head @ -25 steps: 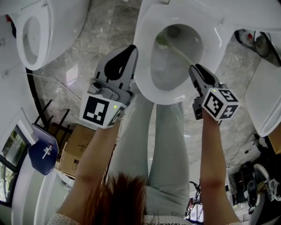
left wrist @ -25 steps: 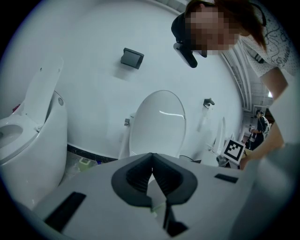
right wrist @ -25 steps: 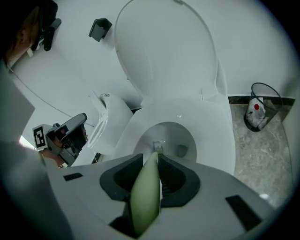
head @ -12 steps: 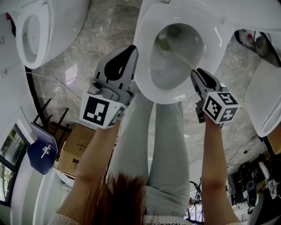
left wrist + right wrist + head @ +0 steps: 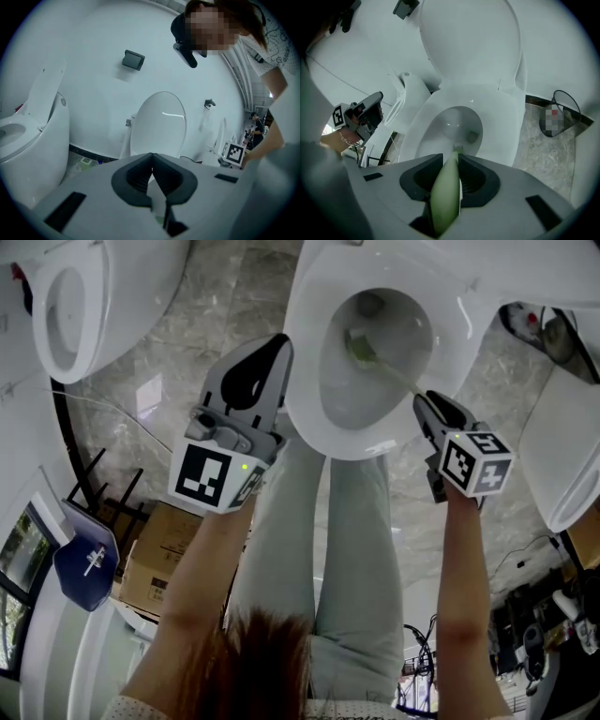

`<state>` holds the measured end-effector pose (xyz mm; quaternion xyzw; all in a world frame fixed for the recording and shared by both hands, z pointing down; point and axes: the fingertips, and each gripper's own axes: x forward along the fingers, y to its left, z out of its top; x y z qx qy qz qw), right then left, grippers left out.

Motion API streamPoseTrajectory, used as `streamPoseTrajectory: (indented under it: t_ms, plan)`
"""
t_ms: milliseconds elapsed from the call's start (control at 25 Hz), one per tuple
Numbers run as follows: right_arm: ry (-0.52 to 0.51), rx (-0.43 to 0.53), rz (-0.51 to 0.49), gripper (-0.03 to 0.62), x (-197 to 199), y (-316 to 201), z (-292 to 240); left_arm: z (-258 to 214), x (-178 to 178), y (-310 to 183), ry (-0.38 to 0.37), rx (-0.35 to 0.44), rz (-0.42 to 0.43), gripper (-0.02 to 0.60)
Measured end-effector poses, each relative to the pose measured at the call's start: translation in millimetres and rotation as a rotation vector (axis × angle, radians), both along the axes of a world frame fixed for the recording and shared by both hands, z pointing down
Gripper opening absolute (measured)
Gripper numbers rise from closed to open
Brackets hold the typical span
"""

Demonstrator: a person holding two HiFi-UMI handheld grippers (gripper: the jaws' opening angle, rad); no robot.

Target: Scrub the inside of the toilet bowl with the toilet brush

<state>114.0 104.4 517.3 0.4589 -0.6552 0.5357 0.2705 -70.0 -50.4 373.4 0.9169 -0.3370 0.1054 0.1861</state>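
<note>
The white toilet bowl [image 5: 307, 418] lies open at the top centre of the head view, its lid [image 5: 468, 42] raised. Inside it, the green brush head [image 5: 359, 346] rests against the bowl's inner wall, left of the drain. A thin shaft runs from it to my right gripper [image 5: 426, 401], which is shut on the brush's green handle [image 5: 446, 197] just over the bowl's right rim. The bristles [image 5: 458, 149] peek out past the jaws. My left gripper [image 5: 277, 343] is shut and holds nothing, hanging beside the bowl's left rim; its pads [image 5: 140, 171] meet.
A second toilet [image 5: 70, 310] stands at the upper left and a third [image 5: 562, 465] at the right. A black-bagged bin [image 5: 562, 112] sits right of the bowl. Below on the floor are a cardboard box [image 5: 155, 554] and the person's legs [image 5: 347, 549].
The brush head has slid from the bowl's upper left wall toward its middle. My right gripper has drawn slightly right and back. The left gripper has stayed put.
</note>
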Motion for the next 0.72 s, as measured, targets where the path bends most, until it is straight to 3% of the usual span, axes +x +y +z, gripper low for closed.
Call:
streamPoseTrajectory:
  t_ms: [160, 480, 720]
  plan:
    - [0.035, 0.001, -0.113, 0.114, -5.7, -1.9, -4.1, -1.6, 0.9, 1.4, 0.006, 0.001, -0.002, 0.004]
    - [0.185, 0.002, -0.520, 0.114, -19.0, -19.3, -21.1, -6.0, -8.1, 2.8, 0.007, 0.001, -0.009, 0.005]
    - [0.289, 0.020, -0.599, 0.114, -4.9, -32.0, -25.4, -5.9, -18.9, 0.5, 0.003, -0.001, -0.020, 0.003]
